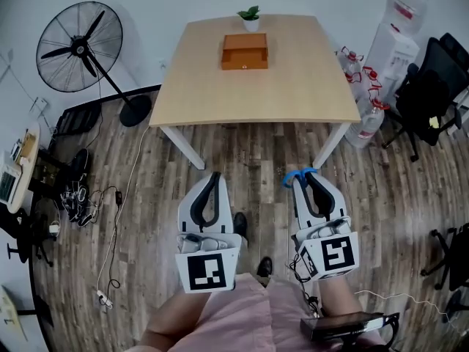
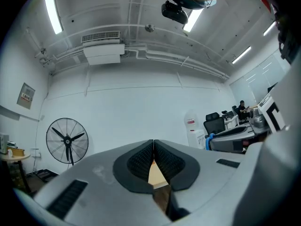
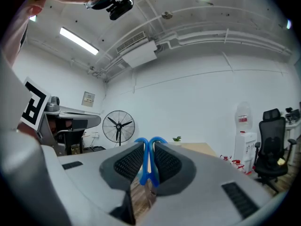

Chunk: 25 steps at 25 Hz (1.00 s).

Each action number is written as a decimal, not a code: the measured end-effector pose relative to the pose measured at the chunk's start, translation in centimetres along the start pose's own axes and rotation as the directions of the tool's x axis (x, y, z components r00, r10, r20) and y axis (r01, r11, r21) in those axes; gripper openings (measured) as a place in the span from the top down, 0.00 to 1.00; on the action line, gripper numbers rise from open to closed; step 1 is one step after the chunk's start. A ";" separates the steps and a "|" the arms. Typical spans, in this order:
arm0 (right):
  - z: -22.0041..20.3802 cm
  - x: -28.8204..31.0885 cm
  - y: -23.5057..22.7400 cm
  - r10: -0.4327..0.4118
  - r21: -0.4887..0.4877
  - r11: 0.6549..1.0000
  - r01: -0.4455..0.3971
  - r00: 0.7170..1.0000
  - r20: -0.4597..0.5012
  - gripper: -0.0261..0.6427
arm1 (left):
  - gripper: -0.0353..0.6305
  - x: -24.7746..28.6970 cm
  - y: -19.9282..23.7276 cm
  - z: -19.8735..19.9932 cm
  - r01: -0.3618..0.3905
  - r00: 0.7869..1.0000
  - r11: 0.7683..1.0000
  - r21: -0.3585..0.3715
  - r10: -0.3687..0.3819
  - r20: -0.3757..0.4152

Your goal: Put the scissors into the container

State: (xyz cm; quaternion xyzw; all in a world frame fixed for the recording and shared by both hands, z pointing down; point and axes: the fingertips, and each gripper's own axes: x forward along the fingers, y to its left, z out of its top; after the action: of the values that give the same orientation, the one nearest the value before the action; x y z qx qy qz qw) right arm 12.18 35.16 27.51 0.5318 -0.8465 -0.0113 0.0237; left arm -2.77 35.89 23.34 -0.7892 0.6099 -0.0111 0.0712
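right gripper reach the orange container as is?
Probably not: right gripper, shut on blue-handled scissors, hangs over floor short of the table; orange container sits near its far edge.

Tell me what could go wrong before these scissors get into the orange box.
1. The right gripper clamps the scissors only by their blue handles, so they may pivot or slip on the way.
2. The container sits at the far side of the table, right in front of a small potted plant. A long reach could knock the plant over.
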 end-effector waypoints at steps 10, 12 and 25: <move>-1.3 11.2 -3.9 -0.013 -0.004 1.000 0.013 0.999 -0.046 0.85 | 0.93 11.1 5.1 -3.0 -0.012 1.000 1.000 -0.017 0.012 -0.024; -1.2 14.0 -4.8 -0.020 0.000 1.000 0.020 0.999 -0.048 0.85 | 0.93 13.8 6.3 -3.3 -0.005 1.000 1.000 -0.016 0.005 -0.026; 2.8 26.8 -8.3 -0.097 -0.033 0.995 0.099 0.995 0.033 0.85 | 0.93 26.0 12.4 -2.8 0.068 0.997 0.998 -0.014 -0.067 0.031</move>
State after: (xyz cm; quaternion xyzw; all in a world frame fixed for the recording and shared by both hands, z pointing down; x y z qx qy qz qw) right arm 7.94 7.41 25.09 0.5720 -0.8193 -0.0352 0.0191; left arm -8.34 7.45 22.76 -0.8099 0.5819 0.0030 0.0741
